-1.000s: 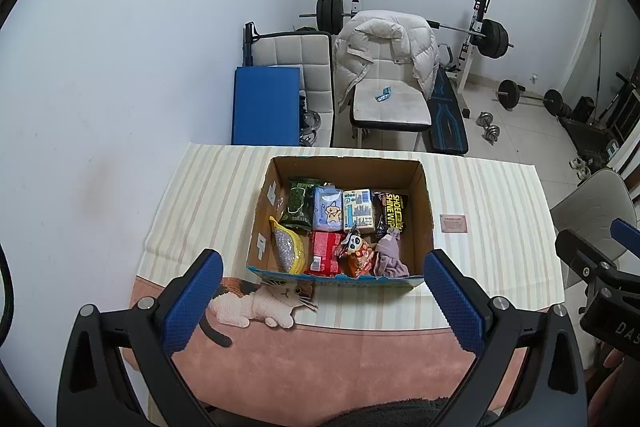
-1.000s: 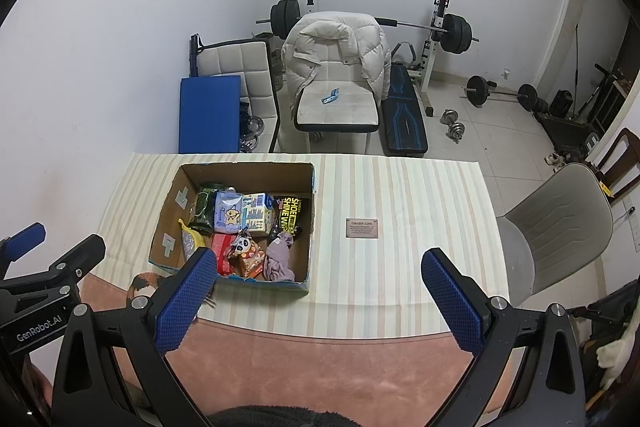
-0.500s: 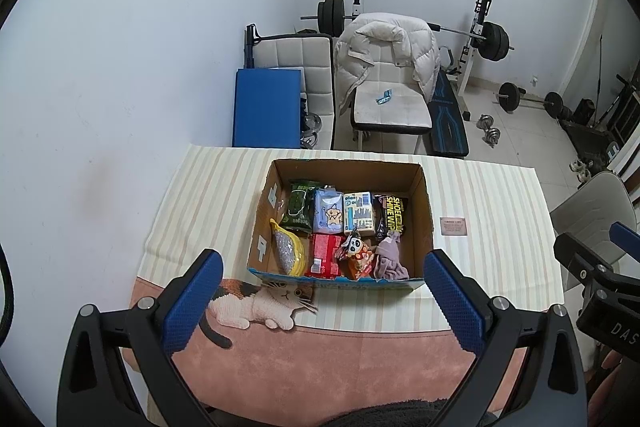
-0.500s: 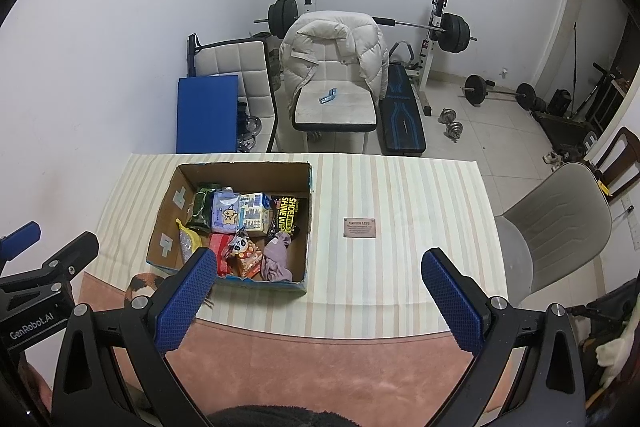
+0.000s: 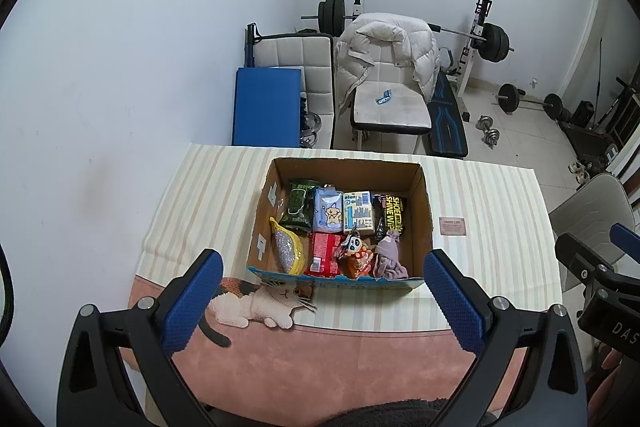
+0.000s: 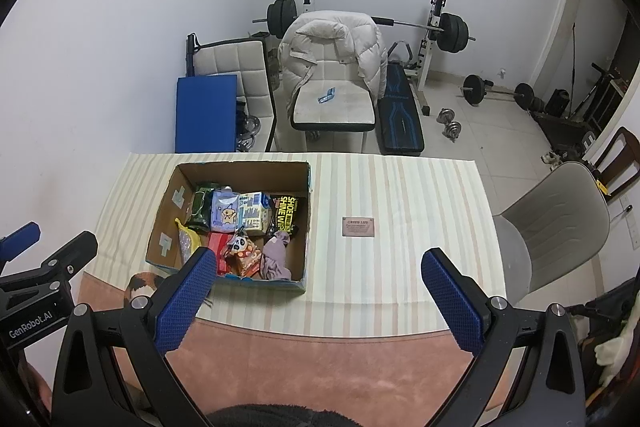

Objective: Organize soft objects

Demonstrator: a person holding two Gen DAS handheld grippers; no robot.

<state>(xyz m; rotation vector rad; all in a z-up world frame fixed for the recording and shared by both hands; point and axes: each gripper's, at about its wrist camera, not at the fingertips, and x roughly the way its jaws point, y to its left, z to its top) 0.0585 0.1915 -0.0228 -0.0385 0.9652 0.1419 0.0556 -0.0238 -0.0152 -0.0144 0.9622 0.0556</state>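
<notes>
The bench (image 5: 492, 211) is standing against a white wall, wearing a striped cloth over its far part and a pink cloth with a printed cat (image 5: 260, 301) along its near edge. A cardboard box (image 5: 424, 211) is sitting open on the striped cloth, toward the bench's left half in the right wrist view (image 6: 308, 195). Both tools are hovering above the near edge, well apart from the box and touching nothing.

The left tool (image 5: 322, 305) is holding its blue-padded fingers (image 5: 192, 303) spread wide, with nothing between them. The right tool (image 6: 318, 303) is likewise spread wide and gripping nothing; its left finger (image 6: 182, 301) is overlapping the box's near left corner in the picture only.

Inside the box, the soft items are lying packed in two rows. The far row is showing a green packet (image 5: 300, 205), a pale blue tissue pack (image 5: 330, 215), a blue-and-white pack (image 5: 358, 215) and a black packet with yellow lettering (image 5: 390, 217). The near row is showing a yellow-edged pouch (image 5: 286, 251), a red pack (image 5: 324, 253), an orange bag with a panda face (image 5: 356, 255) and a crumpled mauve cloth (image 5: 388, 257).

A small brown card (image 5: 453, 226) is lying flat on the striped cloth, to the right of the box and apart from it.
</notes>
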